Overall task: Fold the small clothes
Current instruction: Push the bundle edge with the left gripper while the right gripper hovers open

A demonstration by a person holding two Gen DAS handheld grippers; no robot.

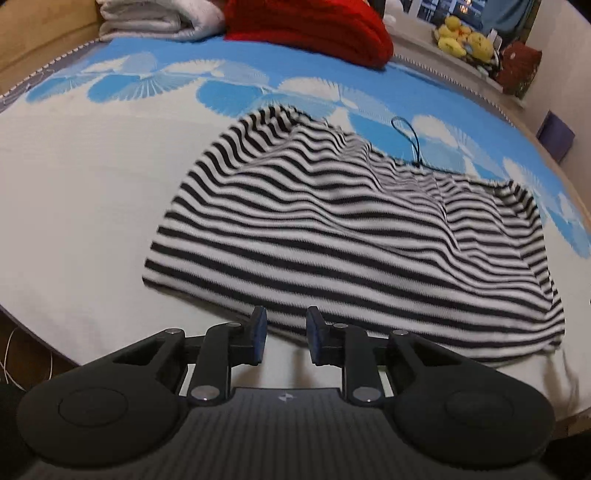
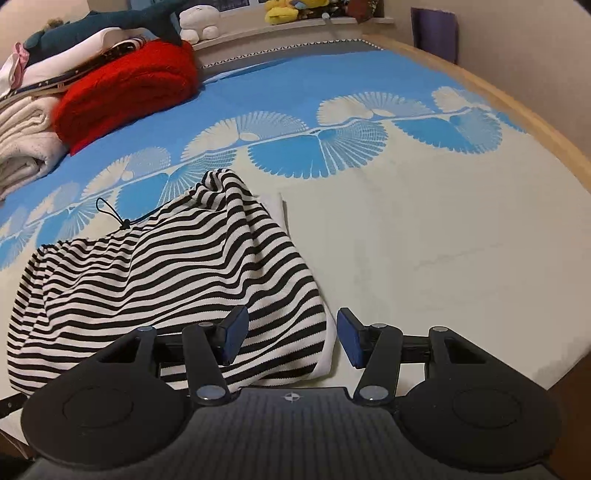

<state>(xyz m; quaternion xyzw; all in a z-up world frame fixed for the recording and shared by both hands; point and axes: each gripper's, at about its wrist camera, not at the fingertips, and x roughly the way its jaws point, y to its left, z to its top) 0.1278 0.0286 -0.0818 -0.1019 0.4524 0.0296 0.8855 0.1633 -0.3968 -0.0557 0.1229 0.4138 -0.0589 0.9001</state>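
Striped black-and-white knit garment (image 1: 332, 236) lies rumpled on the blue-and-cream patterned bedspread (image 1: 92, 177), one piece only. Two grippers are counted: left gripper (image 1: 286, 334) and right gripper (image 2: 291, 338), both parted over its near hem, nothing clamped. Hem corners should be pinched squarely, cloth pulled taut.

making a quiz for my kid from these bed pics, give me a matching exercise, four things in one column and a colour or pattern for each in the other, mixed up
Things:
1. small garment lying by the grippers
2. folded knit at the far side of the bed
3. folded towel beside the knit
4. plush toys on the ledge

Colours:
A. yellow
B. red
C. black and white stripes
D. white

Pairs: 1-C, 2-B, 3-D, 4-A
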